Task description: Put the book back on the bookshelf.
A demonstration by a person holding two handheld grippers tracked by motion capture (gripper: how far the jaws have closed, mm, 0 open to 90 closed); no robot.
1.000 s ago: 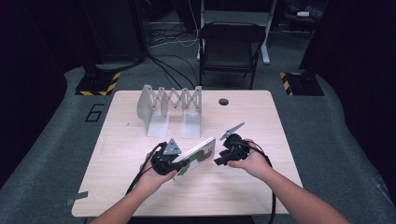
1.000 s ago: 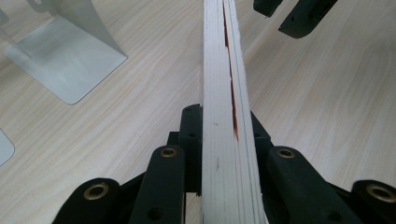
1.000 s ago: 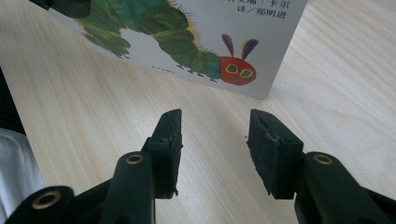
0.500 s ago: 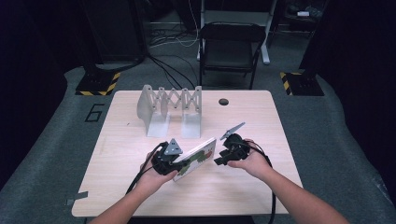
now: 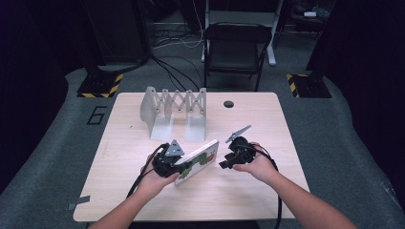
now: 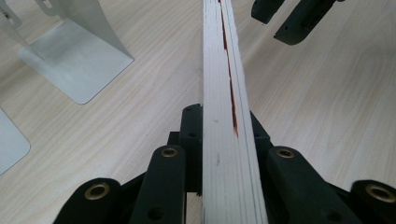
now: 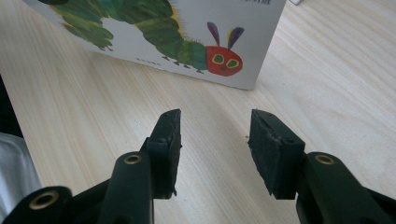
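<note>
**Book pinched on the left, right jaws spread**

High view: a "6" (image 5: 97,115) is marked on the floor. Your left gripper (image 5: 168,162) holds the book (image 5: 198,161) tilted at mid-table, in front of the rack (image 5: 174,112); your right gripper (image 5: 234,155) sits just beside it.

Left gripper view: you're clamped on the book's (image 6: 229,116) page edge.

Right gripper view: jaws apart above the table (image 7: 93,112), facing the caterpillar cover (image 7: 187,32). Its lettering is too small to read.
</note>
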